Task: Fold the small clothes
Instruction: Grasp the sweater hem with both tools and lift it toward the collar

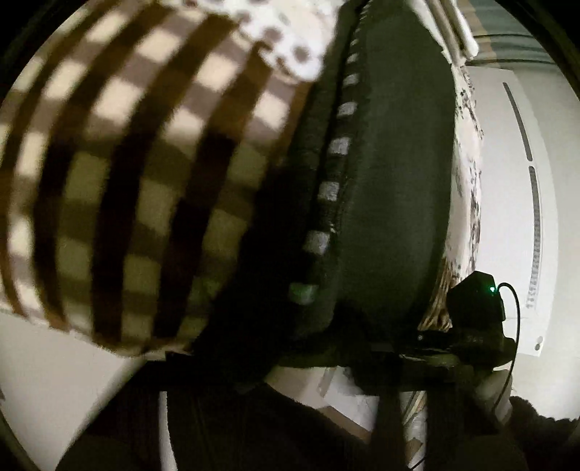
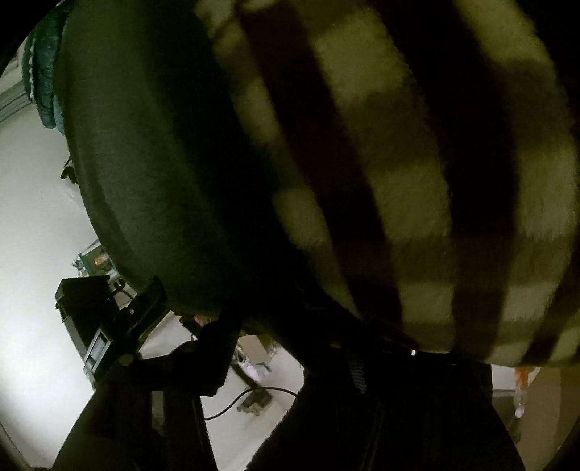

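Observation:
A dark green garment (image 1: 391,174) with a row of pale grey stitched marks hangs right in front of the left wrist camera, next to brown-and-cream checked cloth (image 1: 137,188). Both fill the right wrist view too: the green garment (image 2: 152,174) at left, the checked cloth (image 2: 417,203) at right. The cloth drapes over both grippers and hides their fingers. A black gripper body (image 1: 475,308) with a green light shows low at the right; in the right wrist view another black gripper body (image 2: 108,326) shows low at the left.
A white wall with a slotted white unit (image 1: 525,181) is at the right. White spotted fabric (image 1: 286,32) lies at the top. A pale floor with a black cable (image 2: 250,395) shows below. Teal fabric (image 2: 43,72) hangs at upper left.

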Action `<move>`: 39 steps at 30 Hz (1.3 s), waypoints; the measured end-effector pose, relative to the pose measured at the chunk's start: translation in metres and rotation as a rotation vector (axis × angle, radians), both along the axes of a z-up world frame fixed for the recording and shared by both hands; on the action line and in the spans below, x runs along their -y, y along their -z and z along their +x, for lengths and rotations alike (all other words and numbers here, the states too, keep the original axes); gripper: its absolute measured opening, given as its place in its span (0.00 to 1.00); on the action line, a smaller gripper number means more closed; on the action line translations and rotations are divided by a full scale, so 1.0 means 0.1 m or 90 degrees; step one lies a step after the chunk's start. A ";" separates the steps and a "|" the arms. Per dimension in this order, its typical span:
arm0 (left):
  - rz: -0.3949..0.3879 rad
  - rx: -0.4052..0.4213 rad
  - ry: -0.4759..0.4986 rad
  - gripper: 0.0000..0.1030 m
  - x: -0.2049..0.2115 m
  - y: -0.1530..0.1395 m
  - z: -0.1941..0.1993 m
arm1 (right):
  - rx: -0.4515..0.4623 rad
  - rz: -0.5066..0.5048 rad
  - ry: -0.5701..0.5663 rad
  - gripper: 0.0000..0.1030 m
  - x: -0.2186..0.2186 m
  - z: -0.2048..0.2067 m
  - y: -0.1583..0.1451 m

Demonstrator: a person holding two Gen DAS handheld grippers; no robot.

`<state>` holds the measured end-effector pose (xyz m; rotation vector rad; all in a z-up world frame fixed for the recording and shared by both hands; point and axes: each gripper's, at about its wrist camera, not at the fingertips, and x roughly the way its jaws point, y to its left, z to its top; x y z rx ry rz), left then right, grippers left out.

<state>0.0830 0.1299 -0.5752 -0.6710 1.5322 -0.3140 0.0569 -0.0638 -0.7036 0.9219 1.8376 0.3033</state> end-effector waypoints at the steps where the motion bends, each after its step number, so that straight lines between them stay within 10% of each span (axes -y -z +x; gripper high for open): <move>1: -0.002 0.006 -0.004 0.10 -0.01 -0.06 -0.03 | 0.006 0.001 -0.002 0.14 -0.03 -0.02 -0.04; 13: -0.103 0.093 -0.082 0.10 -0.01 -1.20 0.31 | 0.138 0.084 0.063 0.06 0.16 0.17 -1.13; 21: -0.150 0.204 -0.112 0.10 0.12 -1.56 1.67 | 0.279 0.082 0.143 0.06 0.53 1.60 -1.88; 31: -0.145 0.245 -0.129 0.10 0.18 -1.25 3.68 | 0.350 -0.016 0.161 0.06 1.09 3.93 -2.00; 39: -0.128 0.137 -0.115 0.20 0.18 -0.55 4.69 | 0.284 -0.091 0.156 0.10 1.14 5.06 -1.44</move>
